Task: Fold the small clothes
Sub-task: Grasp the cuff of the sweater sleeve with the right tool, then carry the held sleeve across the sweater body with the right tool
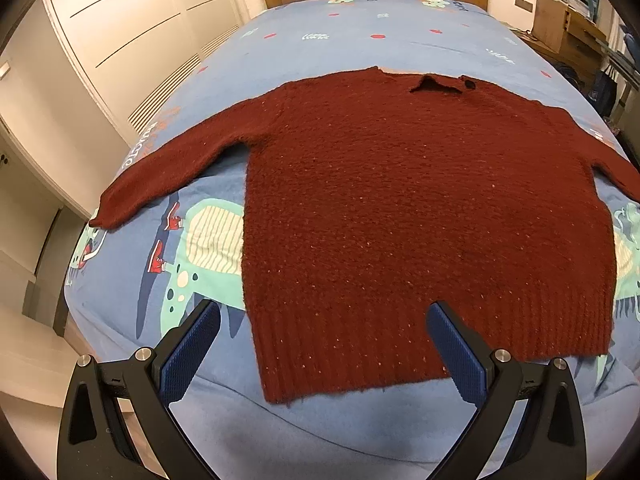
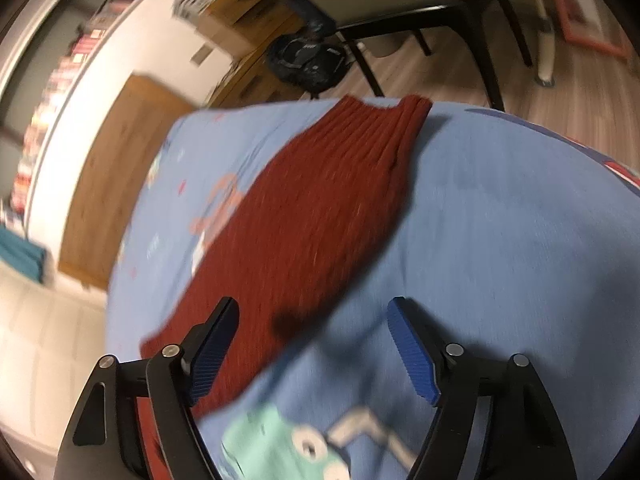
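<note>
A dark red sweater (image 1: 420, 208) lies flat across the blue cartoon-print bedsheet (image 1: 340, 32), filling the centre of the left wrist view. The right wrist view, blurred, shows only one sleeve (image 2: 320, 216), running from upper centre to lower left. The left gripper (image 1: 324, 354) and right gripper (image 2: 314, 350) both stand spread apart, empty.

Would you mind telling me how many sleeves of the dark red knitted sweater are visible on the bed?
2: one sleeve stretches left across the blue patterned bedsheet; the other sleeve runs off right, its end cut off in that view.
</note>
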Available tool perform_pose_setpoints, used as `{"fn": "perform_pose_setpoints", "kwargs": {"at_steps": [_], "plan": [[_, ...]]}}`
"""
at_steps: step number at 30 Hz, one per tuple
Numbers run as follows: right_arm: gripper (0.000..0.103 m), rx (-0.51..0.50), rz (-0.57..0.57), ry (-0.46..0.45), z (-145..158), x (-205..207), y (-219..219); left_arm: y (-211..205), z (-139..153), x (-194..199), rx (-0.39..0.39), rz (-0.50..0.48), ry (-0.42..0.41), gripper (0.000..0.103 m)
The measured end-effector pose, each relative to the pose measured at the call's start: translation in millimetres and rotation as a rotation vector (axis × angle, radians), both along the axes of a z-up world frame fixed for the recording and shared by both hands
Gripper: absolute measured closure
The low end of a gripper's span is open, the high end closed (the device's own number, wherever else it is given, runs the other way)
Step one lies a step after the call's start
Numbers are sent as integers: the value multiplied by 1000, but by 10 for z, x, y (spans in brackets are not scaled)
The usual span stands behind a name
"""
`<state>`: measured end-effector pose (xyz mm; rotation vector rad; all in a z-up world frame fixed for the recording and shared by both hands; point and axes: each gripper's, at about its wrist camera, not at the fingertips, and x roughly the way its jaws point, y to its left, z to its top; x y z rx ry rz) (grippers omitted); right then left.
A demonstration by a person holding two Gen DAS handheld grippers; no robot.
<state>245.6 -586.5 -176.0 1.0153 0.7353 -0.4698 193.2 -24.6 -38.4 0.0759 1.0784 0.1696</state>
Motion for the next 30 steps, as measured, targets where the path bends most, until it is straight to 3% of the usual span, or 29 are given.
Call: {"fn": "perform_pose_setpoints", "kwargs": {"at_steps": [3, 5, 9, 11, 13, 22, 30], "plan": [[32, 22, -45, -47, -15, 52, -116, 20, -29, 30, 11, 5, 9, 1], [49, 36, -73, -67, -55, 81, -204, 25, -42, 37, 16, 6, 16, 1], [65, 105, -150, -128, -194, 106, -434, 30, -60, 41, 17, 6, 20, 1], [83, 127, -175, -136, -241, 138, -515, 40, -67, 45, 16, 4, 21, 2], [93, 144, -187, -138, -258, 159, -592, 73, -61, 48, -1, 9, 20, 2], [95, 71, -54, -194, 211, 493, -429, 264, 23, 19, -86, 36, -21, 2], [95, 117, 40, -266, 678, 867, 165, 476, 60, -66, -182, 26, -7, 2]]}}
